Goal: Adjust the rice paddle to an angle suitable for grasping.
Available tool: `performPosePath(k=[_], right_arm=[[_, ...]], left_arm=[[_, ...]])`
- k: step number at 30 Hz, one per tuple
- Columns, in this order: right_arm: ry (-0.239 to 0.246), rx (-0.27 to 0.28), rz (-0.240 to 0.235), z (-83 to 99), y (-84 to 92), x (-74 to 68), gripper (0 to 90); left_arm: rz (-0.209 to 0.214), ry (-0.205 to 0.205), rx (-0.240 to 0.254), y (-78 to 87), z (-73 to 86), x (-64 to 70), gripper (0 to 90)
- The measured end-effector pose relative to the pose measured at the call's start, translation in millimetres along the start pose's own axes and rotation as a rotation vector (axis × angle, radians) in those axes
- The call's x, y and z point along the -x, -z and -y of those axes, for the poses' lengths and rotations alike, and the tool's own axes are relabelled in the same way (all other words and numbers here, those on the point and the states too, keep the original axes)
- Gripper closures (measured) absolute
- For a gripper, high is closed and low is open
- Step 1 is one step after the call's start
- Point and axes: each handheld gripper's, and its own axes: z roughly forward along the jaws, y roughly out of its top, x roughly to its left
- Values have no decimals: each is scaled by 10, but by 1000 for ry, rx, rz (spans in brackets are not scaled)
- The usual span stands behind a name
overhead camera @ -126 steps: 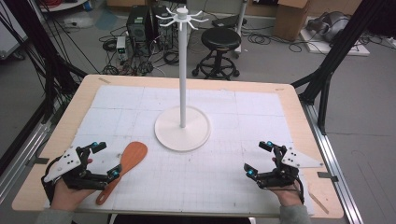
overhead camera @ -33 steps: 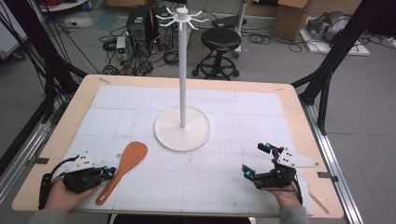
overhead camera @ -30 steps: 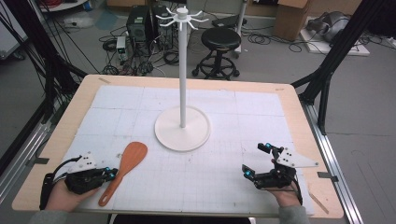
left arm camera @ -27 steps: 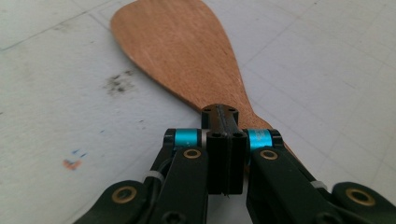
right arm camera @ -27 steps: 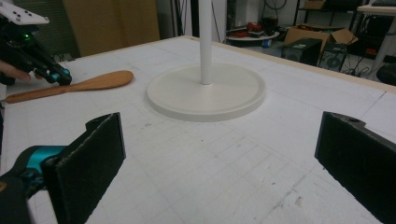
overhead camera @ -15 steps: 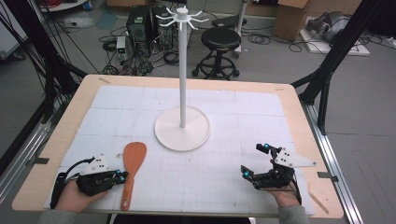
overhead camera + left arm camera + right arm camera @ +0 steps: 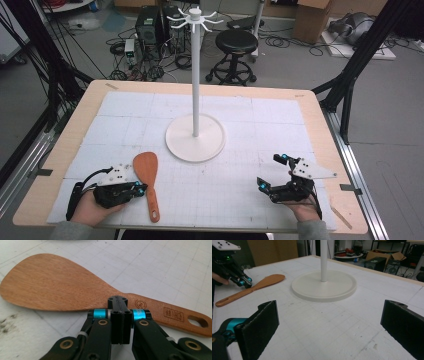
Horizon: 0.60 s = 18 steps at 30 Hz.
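Observation:
A wooden spatula (image 7: 146, 172) lies flat on the white mat, blade toward the stand and handle toward the front edge. My left gripper (image 7: 141, 189) lies low on the mat just left of the spatula's handle. In the left gripper view its jaws are pressed together with nothing between them, and the left gripper (image 7: 117, 300) has its tip against the edge of the spatula (image 7: 57, 282) at the neck. My right gripper (image 7: 271, 171) rests at the front right, jaws wide apart and empty. The right gripper view looks between the right gripper (image 7: 334, 322) jaws toward the spatula (image 7: 262, 283) and the left gripper (image 7: 245, 282).
A white stand (image 7: 195, 137) with a round base and a tall pole topped with hooks stands mid-table, and its base (image 7: 324, 285) lies ahead of the right gripper. The mat's wooden border (image 7: 330, 150) runs around the table. Stools, cables and boxes lie on the floor beyond.
The left gripper, open several seconds ago, is shut and has slid right along the mat. The spatula has swung from slanted to nearly straight, handle toward the front edge. The right gripper stayed put.

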Motion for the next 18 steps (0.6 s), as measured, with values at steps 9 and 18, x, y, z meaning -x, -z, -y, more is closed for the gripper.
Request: performPosePath(k=[9, 18], right_arm=[[-13, 25, 0, -5, 14, 2, 2], [1, 29, -7, -10, 7, -10, 2]], left_arm=[[-5, -21, 50, 22, -168, -28, 897], [3, -20, 27, -198, -457, -200, 897]])
